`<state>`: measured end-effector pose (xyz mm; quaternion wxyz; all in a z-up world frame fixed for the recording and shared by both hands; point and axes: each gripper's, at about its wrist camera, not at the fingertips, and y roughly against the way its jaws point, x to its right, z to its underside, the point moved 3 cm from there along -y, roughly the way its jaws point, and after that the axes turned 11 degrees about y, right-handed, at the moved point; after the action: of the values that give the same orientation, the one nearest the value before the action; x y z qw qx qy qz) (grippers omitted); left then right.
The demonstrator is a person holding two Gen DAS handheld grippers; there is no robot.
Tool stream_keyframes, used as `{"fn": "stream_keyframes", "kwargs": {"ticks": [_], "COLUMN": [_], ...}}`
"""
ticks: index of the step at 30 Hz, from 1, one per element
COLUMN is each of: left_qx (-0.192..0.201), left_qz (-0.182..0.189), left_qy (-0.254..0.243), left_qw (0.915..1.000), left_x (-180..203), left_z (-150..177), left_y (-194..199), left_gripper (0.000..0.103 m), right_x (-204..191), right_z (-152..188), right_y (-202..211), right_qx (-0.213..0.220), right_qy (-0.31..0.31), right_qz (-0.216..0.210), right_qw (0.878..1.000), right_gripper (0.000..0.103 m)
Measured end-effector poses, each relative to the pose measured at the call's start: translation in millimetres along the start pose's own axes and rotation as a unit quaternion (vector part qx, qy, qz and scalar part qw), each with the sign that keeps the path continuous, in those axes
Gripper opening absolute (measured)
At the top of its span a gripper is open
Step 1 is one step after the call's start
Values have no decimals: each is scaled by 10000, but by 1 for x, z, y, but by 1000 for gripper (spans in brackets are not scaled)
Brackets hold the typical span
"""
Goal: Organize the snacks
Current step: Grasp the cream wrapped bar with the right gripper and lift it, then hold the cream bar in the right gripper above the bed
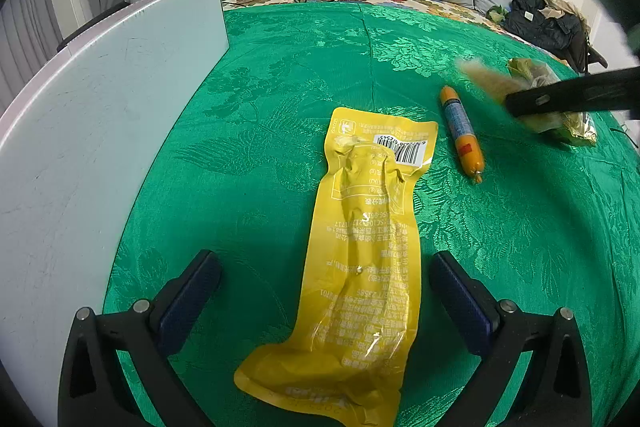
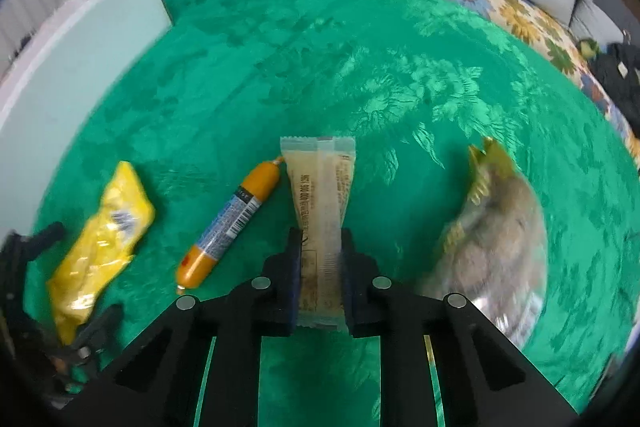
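Since the right tool point(image 2: 320, 267) was pinching the pale, flat translucent snack stick packet point(image 2: 320, 203) over the green patterned bedspread point(image 2: 320, 67), keeping it squeezed mattered most; left tool point(image 1: 324, 307) stood spread around the yellow crinkled pouch point(image 1: 360, 267).

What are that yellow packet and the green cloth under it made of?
The yellow packet looks like thin glossy plastic film: it crinkles and catches the light. The green cloth seems a woven fabric with a satin sheen, going by its shiny leaf pattern.
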<state>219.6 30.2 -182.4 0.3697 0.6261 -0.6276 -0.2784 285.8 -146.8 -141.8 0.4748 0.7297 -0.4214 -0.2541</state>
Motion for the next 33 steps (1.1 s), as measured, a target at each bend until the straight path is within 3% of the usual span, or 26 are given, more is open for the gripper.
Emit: {"fn": "stream_keyframes", "kwargs": {"ticks": [5,9,11,16,18,20,21,22,26,33], "left_qx": [0,0,0,0,0,0,0,0,0,0], "left_qz": [0,0,0,1,1,1,1,2,3,6], "left_qy": [0,0,0,1,1,1,1,2,1,3], "left_qw": [10000,10000,10000,10000,10000,10000,10000,10000,10000,10000], "left_x": [0,0,0,0,0,0,0,0,0,-1], "left_z": [0,0,0,0,0,0,0,0,0,0], "left_y": [0,0,0,0,0,0,0,0,0,0], "left_gripper": [103,103,103,103,103,103,103,103,103,103], "right_x": [-9,-7,-4,1,2,8,12,18,38,25], "right_z": [29,65,100,150,162,175,181,187,195,192], "right_y": [60,77,82,75,71,68,71,75,88,78], "right_qx": [810,968,944,854,942,1145,1267,1430,1749,1566], "right_qy": [-362,-568,-752,-886,-885,-1121,-1290,-1493,-1946,-1640], "right_qz": [-466,-550,-382,78,217,121,76,30,-134,-198], "right_qw": [9950,9922,9920,9924,9914,9870,9835,9784,9651,9738], "right_gripper": [17,18,18,18,22,43,64,67,67,67]}}
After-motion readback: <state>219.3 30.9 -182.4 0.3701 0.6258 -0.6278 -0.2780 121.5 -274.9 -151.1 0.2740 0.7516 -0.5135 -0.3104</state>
